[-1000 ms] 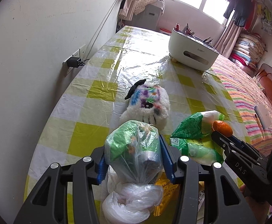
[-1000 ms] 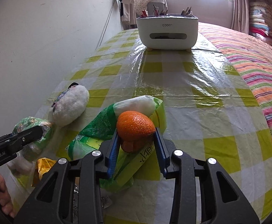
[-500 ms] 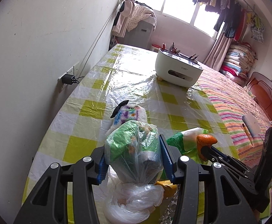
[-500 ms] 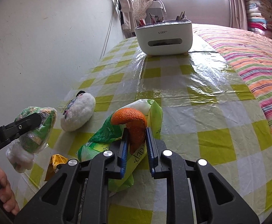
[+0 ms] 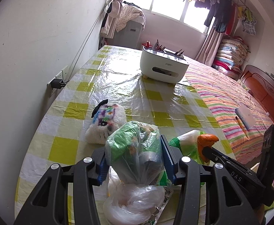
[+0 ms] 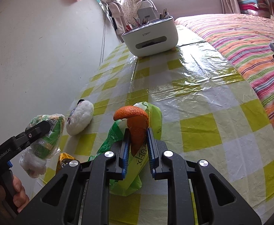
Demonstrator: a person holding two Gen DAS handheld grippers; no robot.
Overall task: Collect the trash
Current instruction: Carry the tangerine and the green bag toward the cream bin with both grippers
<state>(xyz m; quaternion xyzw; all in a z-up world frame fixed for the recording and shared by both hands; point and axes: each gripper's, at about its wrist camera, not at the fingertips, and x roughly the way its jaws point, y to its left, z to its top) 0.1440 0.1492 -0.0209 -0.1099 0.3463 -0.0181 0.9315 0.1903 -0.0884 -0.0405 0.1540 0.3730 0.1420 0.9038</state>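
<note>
My left gripper (image 5: pixel 134 161) is shut on a clear plastic trash bag (image 5: pixel 135 155) stuffed with green wrappers, held above the near table edge; it also shows in the right wrist view (image 6: pixel 46 136). My right gripper (image 6: pixel 137 140) is shut on an orange peel (image 6: pixel 135 125), lifted above a green plastic bag (image 6: pixel 135 161) that lies on the checked tablecloth. The peel also shows in the left wrist view (image 5: pixel 205 141). A yellow wrapper (image 6: pixel 64 158) lies on the table below the left gripper.
A white fluffy toy (image 5: pixel 106 123) lies near the wall side. A white organiser box (image 5: pixel 163 67) with pens stands farther back. A striped bed (image 6: pixel 249 43) borders the table on the right. A wall socket with a charger (image 5: pixel 57 83) is on the left.
My right gripper has squeezed the orange peel flat and lifted it off the green bag. Both grippers have risen and pulled back from the table. The left gripper keeps its bag.
</note>
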